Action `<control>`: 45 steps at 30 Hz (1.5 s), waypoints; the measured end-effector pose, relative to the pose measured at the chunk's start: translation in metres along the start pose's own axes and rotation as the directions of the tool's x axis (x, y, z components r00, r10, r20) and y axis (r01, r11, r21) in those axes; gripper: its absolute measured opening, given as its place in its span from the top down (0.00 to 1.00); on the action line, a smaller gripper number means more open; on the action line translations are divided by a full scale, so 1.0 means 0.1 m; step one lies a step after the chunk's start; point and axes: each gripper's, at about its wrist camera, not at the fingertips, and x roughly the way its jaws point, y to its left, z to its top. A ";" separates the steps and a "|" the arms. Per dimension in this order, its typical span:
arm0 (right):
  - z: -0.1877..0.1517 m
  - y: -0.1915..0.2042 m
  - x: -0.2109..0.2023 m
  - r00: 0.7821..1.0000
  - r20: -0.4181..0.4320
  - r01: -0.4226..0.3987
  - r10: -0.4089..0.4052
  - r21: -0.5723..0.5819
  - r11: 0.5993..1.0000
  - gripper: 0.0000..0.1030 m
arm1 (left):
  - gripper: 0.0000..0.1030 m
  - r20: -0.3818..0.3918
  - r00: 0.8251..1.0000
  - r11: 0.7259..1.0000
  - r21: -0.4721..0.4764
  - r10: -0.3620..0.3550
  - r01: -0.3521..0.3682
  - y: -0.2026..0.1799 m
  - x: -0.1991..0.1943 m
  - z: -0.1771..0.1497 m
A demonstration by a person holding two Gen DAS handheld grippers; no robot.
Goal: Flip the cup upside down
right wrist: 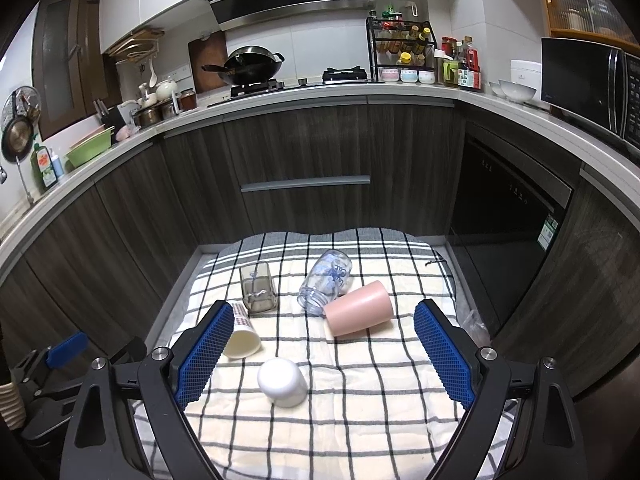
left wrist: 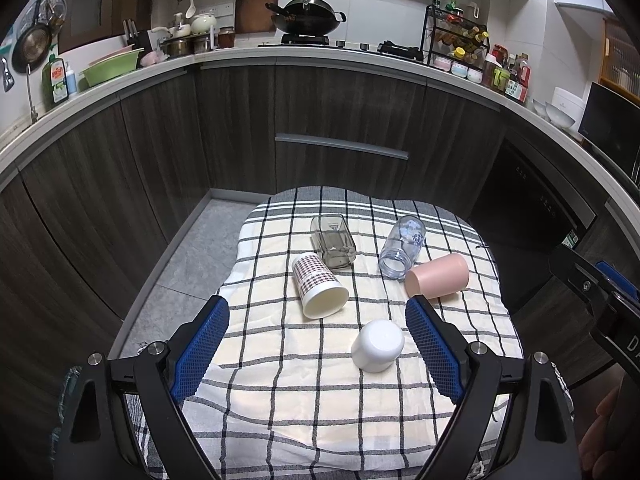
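A: Is there room near you?

B: Yes, bare checked cloth [right wrist: 320, 432] lies before the white cup [right wrist: 282, 382].

A: And beyond?

B: Crowded: patterned cup [left wrist: 318, 290], grey glass [left wrist: 333, 241], clear jar [left wrist: 402, 246] touching the pink cup [left wrist: 437, 276].

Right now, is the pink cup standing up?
No, the pink cup is lying on its side on the checked cloth, touching the clear printed jar.

Checked cloth [left wrist: 280, 392] under five cups [left wrist: 378, 345]
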 end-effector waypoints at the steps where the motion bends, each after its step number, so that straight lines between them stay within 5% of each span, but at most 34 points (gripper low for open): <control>1: 0.00 0.00 0.00 1.000 0.001 0.000 0.000 0.000 1.000 0.11 | 0.12 0.003 1.000 1.000 0.002 -0.001 0.001 0.00 0.00 0.00; 45: 0.00 -0.01 0.00 1.000 -0.001 -0.001 0.001 0.001 1.000 0.11 | 0.12 -0.012 1.000 1.000 -0.003 0.009 -0.009 0.04 0.03 -0.04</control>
